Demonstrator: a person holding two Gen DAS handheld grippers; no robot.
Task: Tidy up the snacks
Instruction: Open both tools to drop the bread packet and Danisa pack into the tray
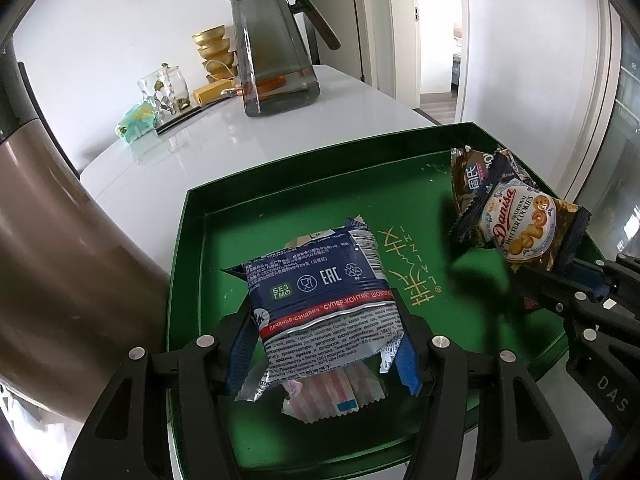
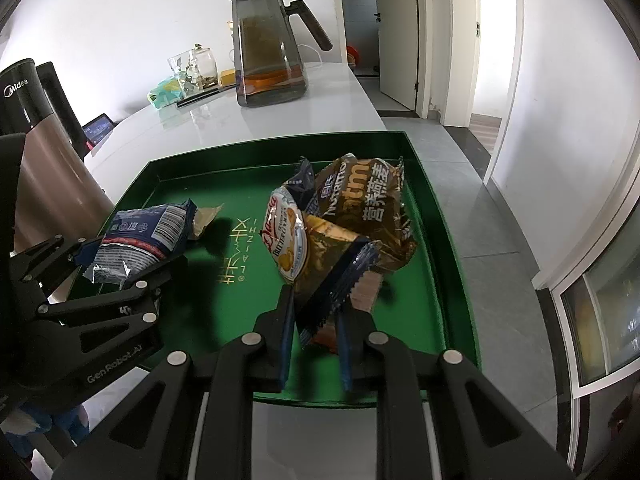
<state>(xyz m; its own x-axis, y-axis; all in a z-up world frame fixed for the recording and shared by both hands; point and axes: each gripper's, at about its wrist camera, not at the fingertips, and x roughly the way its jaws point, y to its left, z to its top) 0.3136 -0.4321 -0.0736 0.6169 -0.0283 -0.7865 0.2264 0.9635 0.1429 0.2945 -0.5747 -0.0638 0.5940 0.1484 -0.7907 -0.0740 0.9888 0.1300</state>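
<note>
My left gripper (image 1: 324,344) is shut on a blue Super-Kontik sandwich-cookie pack (image 1: 320,280), held just above the left half of a green tray (image 1: 192,240). A pink striped pack (image 1: 332,396) sits under the blue one, between the same fingers. My right gripper (image 2: 320,312) is shut on a bunch of packs over the tray's (image 2: 432,208) right half: a Danisa butter-cookie pack (image 2: 288,240) and a brown oat-snack pack (image 2: 368,208). In the left wrist view the Danisa pack (image 1: 520,224) hangs from the right gripper (image 1: 532,276). In the right wrist view the left gripper (image 2: 120,268) holds the blue pack (image 2: 148,236).
A smoked-glass teapot (image 1: 272,52) stands on the white counter (image 1: 280,140) behind the tray. Left of it are gold bowls (image 1: 214,52), a glass jar (image 1: 164,88) and a teal packet (image 1: 136,120). A copper-coloured kettle (image 1: 60,240) stands close on the left. The floor (image 2: 500,240) drops away on the right.
</note>
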